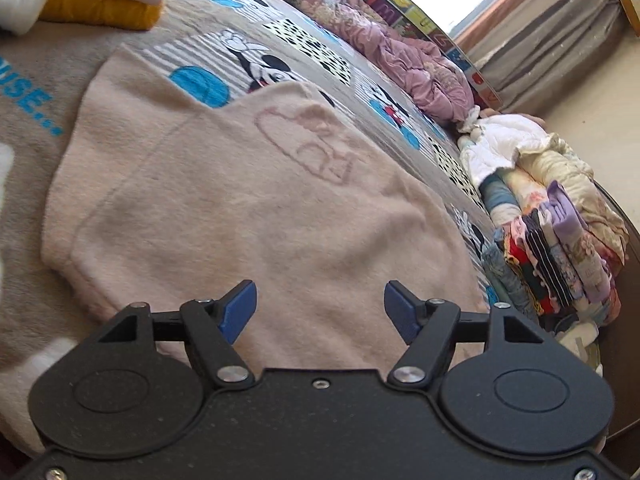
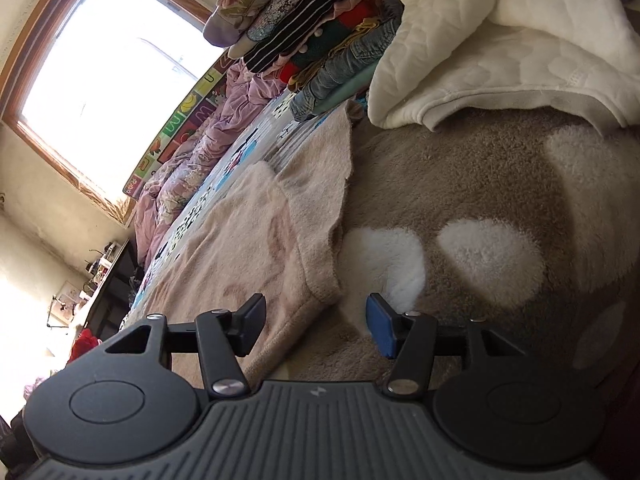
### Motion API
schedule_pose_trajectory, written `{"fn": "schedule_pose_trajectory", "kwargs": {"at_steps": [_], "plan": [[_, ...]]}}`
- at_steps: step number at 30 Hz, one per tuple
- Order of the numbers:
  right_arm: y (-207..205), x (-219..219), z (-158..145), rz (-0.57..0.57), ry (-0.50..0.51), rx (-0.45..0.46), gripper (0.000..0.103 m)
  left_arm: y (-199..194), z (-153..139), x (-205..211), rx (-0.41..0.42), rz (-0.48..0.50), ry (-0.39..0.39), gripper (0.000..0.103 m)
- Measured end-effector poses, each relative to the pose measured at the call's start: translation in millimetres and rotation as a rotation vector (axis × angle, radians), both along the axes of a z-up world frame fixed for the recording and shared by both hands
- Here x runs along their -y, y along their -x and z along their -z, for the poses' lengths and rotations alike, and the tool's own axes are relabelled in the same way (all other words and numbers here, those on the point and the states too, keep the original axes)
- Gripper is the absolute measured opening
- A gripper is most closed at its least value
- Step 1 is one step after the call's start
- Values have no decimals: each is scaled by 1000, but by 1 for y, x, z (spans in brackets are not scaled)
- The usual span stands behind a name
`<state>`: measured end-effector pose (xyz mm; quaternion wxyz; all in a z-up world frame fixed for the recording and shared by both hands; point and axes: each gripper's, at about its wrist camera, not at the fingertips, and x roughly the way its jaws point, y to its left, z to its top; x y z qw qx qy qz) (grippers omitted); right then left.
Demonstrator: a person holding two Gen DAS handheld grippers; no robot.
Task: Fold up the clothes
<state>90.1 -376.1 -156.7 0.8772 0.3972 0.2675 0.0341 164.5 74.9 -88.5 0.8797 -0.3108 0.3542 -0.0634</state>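
Observation:
A pale pink fleece garment (image 1: 248,208) with a stitched heart and letters lies partly folded on the bed. My left gripper (image 1: 320,312) hovers over its near edge, open, with nothing between its blue pads. In the right wrist view the same pink garment (image 2: 256,240) lies to the left, its hem corner just ahead of my right gripper (image 2: 316,324). That gripper stands open and empty above the brown fluffy blanket (image 2: 480,184) with white hearts.
A cartoon-mouse bedspread (image 1: 280,48) covers the bed. Folded clothes are stacked at the right (image 1: 560,248) and at the top left (image 1: 100,4). A crumpled pink quilt (image 1: 400,52) lies along the far side. A white quilted garment (image 2: 500,40) rests beyond the right gripper.

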Motion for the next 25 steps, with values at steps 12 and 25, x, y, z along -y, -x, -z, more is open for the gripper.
{"fn": "schedule_pose_trajectory", "kwargs": {"at_steps": [12,25], "plan": [[-17,-15,5,-39,39,55,56,-40,-23,153,69,377,-196,70],[-13,-54,-5,-156,370,164,56,-28,-31,315,211,927,-636,70]]}}
